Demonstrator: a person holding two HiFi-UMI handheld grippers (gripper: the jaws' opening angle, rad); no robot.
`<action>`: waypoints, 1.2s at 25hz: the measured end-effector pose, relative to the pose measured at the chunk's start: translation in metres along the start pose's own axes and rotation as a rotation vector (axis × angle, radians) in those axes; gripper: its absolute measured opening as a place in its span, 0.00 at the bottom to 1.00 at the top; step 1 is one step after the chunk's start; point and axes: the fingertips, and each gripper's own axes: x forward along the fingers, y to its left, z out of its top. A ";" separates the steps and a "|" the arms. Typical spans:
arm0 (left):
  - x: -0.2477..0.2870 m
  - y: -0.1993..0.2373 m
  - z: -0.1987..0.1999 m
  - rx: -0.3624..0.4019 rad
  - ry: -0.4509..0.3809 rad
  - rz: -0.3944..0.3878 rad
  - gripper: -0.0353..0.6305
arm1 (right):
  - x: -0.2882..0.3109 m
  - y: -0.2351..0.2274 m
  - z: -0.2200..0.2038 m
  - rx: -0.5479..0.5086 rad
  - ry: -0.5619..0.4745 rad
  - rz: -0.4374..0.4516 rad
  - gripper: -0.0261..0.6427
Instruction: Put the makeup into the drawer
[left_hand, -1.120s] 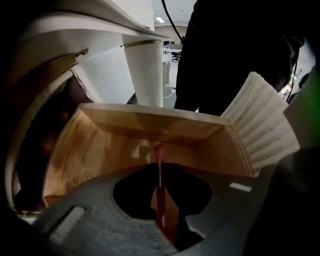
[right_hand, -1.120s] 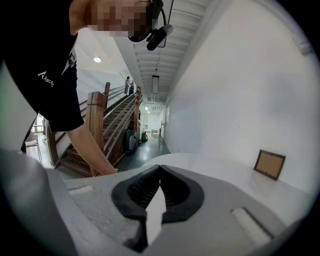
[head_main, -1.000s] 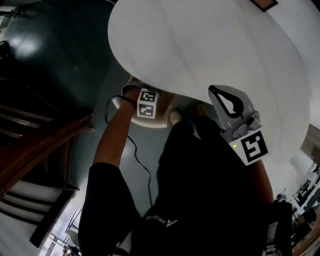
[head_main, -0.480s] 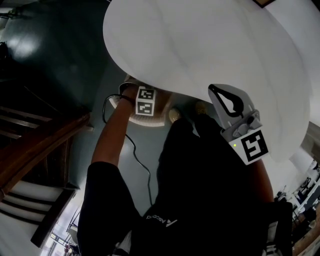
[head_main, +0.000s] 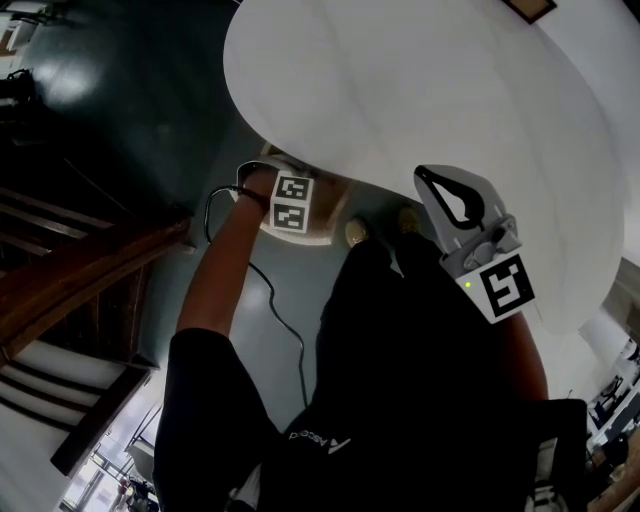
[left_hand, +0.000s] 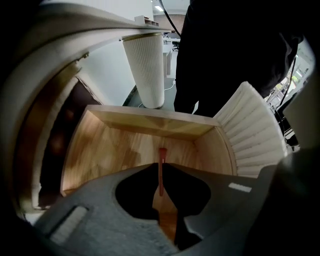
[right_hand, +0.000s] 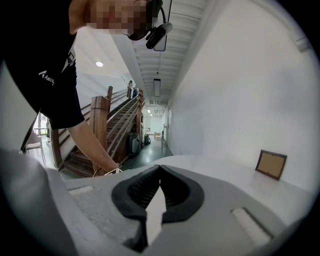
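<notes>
Under the white round table (head_main: 420, 90) an open wooden drawer (left_hand: 155, 120) shows its bare floor. A thin red-brown makeup stick (left_hand: 161, 152) lies on that floor. I see it through the narrow slit of my left gripper (left_hand: 160, 166), which points steeply down over it. Its jaws are closing and the pads do not press on the stick. From the head view only that gripper's marker cube (head_main: 290, 205) shows at the drawer (head_main: 325, 215). My right gripper (head_main: 422, 176) hovers level over the table edge, shut (right_hand: 160, 169) and holding nothing.
A white ribbed pedestal (left_hand: 149, 70) stands behind the drawer, and a ribbed white panel (left_hand: 255, 130) curves along its right side. The person's dark legs (head_main: 400, 330) stand close by. A cable (head_main: 275, 300) trails over the floor. A framed picture (right_hand: 271, 164) rests on the table; wooden stairs (head_main: 80, 290) rise at the left.
The left hand with its marker cube has lifted slightly at the drawer. The right gripper has stayed where it was.
</notes>
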 end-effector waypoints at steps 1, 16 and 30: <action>-0.005 0.000 0.000 -0.003 0.004 0.007 0.10 | 0.000 0.000 0.001 0.000 -0.005 0.006 0.04; -0.130 0.021 0.054 -0.317 -0.133 0.271 0.07 | -0.021 -0.005 0.028 -0.031 -0.110 0.122 0.04; -0.353 0.077 0.157 -0.868 -0.948 0.975 0.07 | -0.061 -0.013 0.056 0.014 -0.236 0.176 0.04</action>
